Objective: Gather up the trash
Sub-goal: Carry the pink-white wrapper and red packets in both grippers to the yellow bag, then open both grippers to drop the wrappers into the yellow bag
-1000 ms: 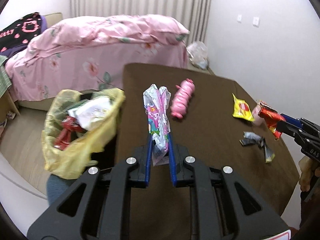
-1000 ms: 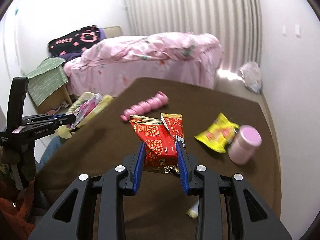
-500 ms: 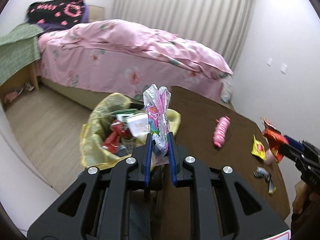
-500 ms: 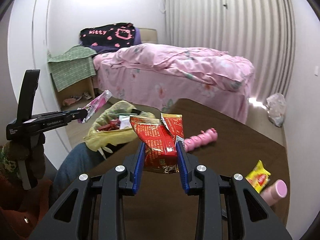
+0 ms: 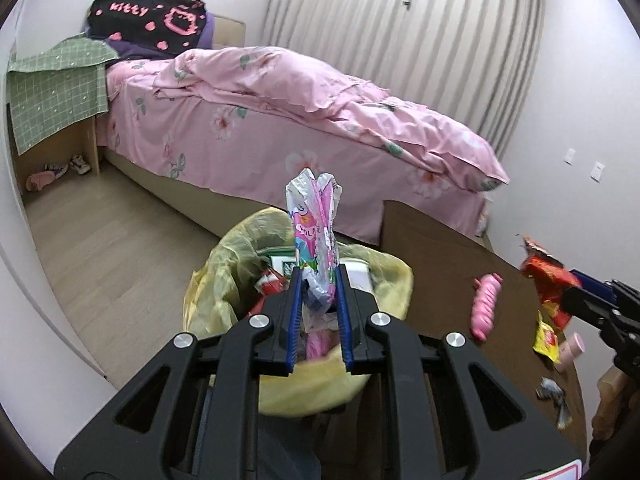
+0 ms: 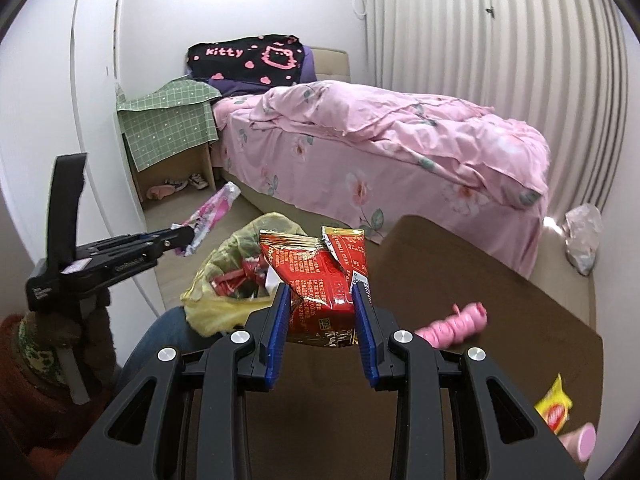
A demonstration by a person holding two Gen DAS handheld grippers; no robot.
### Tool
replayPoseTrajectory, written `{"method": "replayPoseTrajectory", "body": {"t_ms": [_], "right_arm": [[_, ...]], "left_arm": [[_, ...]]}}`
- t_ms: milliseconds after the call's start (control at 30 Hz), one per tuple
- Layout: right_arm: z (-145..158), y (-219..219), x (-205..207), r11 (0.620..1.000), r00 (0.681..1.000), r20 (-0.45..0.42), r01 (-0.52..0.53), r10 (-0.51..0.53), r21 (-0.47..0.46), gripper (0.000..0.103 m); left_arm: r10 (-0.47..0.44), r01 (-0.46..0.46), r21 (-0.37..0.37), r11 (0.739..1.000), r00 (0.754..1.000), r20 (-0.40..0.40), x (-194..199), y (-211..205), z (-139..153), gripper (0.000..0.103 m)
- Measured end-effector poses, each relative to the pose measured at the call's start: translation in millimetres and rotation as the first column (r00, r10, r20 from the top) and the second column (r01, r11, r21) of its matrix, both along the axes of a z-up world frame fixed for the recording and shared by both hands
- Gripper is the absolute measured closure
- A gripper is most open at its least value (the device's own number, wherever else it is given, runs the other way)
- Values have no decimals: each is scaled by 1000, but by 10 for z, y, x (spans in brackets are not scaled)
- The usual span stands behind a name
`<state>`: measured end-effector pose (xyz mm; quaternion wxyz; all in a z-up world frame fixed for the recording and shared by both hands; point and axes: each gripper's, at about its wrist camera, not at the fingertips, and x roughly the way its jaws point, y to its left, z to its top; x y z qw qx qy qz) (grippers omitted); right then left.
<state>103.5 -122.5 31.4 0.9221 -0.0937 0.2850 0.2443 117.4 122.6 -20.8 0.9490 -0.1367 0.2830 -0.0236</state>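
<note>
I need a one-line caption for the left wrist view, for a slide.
Left gripper holds a pink wrapper above the yellow trash bag, beside the brown table.

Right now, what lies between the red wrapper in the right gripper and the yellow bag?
Nothing: in the right wrist view the red wrapper, held by the right gripper, overlaps the yellow bag's rim, with no other item between.

The yellow plastic trash bag (image 5: 240, 280) gapes open just off the brown table (image 6: 460, 280)'s edge, already heaped with red and white wrappers. Bare wooden floor (image 5: 100, 248) lies between bag and pink-covered bed (image 5: 304, 120). A pink ridged toy (image 6: 456, 324) lies on the table's near side.
</note>
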Motion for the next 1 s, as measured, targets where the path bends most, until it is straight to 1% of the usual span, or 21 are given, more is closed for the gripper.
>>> {"method": "replayPoseTrajectory", "body": {"t_ms": [100,200,267,367,467,500,567,633,667,733,867,1000], "right_arm": [[-28,123,248,999,999,3,-35,35,-10,73],[-117,274,523,997,997,-17,-73,73,-8,73],[-203,385,701,995,994,-40,-99,98,-12,73],[-363,565,952,991,989,-77,-131,129,-25,73],[-548,705,1179,987,979,-136,-157,153,-17,73],[-640,764,1268,986,973,-166,-167,162,-18,73],[-796,847,1373,983,961,-214,-183,173,-26,73],[-941,920,1450,980,947,-264,-197,181,-36,73],[-1045,966,1498,977,936,-302,-207,183,-49,73],[-1160,1001,1540,974,923,-338,-216,183,-63,73],[-1271,1004,1527,972,910,-372,-223,183,-69,73],[-1301,1063,1433,961,895,-390,-265,217,-73,73]], "left_arm": [[57,-58,-27,998,997,-42,246,119,-217,89],[100,-109,-69,992,988,-121,452,232,-534,89],[96,-109,-73,991,982,-163,544,239,-684,89],[75,-90,-68,994,977,-200,629,203,-820,89],[64,-76,-37,996,965,-253,676,153,-972,89],[58,-71,-38,997,961,-272,688,147,-1016,89],[55,-66,-33,997,962,-269,667,139,-1037,89],[48,-64,-51,997,964,-261,647,152,-1032,89],[53,-70,-57,996,965,-256,634,165,-1026,89],[61,-82,-72,994,966,-249,615,204,-1010,89],[73,-100,-116,988,973,-219,612,271,-928,89],[76,-102,-130,986,979,-188,650,256,-808,89]]}}
